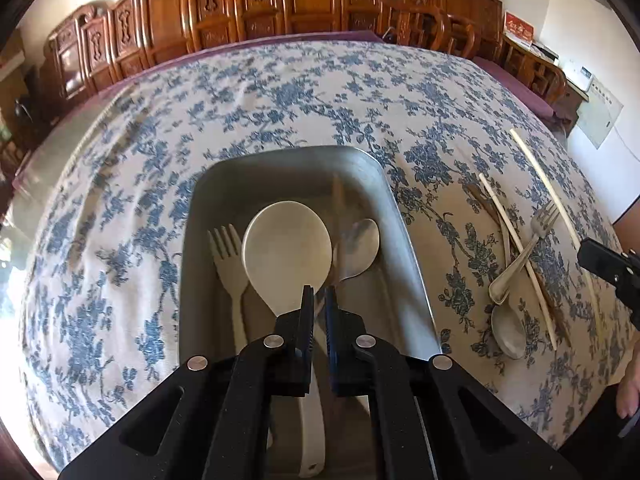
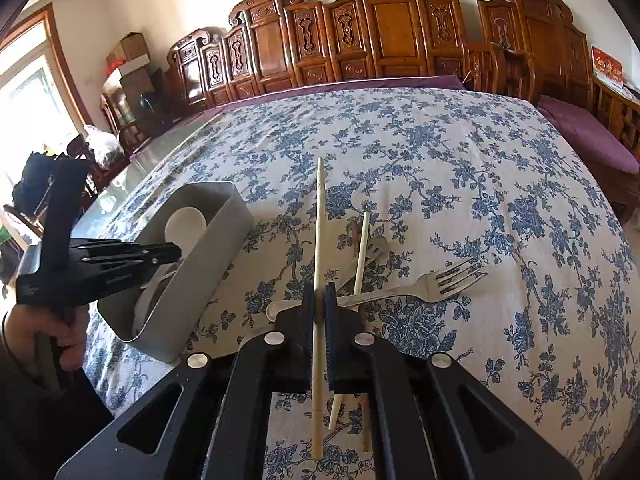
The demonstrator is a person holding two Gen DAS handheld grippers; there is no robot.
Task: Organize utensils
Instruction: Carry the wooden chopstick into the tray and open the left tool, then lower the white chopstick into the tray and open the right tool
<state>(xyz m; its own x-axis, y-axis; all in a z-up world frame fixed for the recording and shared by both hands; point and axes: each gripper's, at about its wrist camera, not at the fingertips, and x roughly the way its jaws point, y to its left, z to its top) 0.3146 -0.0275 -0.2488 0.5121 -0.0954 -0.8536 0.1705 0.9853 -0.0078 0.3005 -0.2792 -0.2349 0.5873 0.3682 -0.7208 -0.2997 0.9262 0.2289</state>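
Note:
A grey metal bin (image 1: 404,216) holds a large cream rice paddle (image 1: 286,252), a cream fork (image 1: 228,256), a metal spoon (image 1: 360,246) and a brown chopstick (image 1: 339,196). My left gripper (image 1: 319,294) hovers over the bin, jaws nearly shut with a narrow gap, nothing clearly held. My right gripper (image 2: 319,292) is shut on a cream chopstick (image 2: 319,220) above the cloth. Beside it lie a second cream chopstick (image 2: 362,252), a metal fork (image 2: 436,284) and a metal spoon (image 2: 372,252). The bin also shows in the right wrist view (image 2: 208,256).
A blue floral tablecloth (image 1: 280,100) covers the table. Carved wooden chairs (image 2: 384,36) line its far side. The left gripper's body (image 2: 96,268) and the hand holding it are at the left in the right wrist view.

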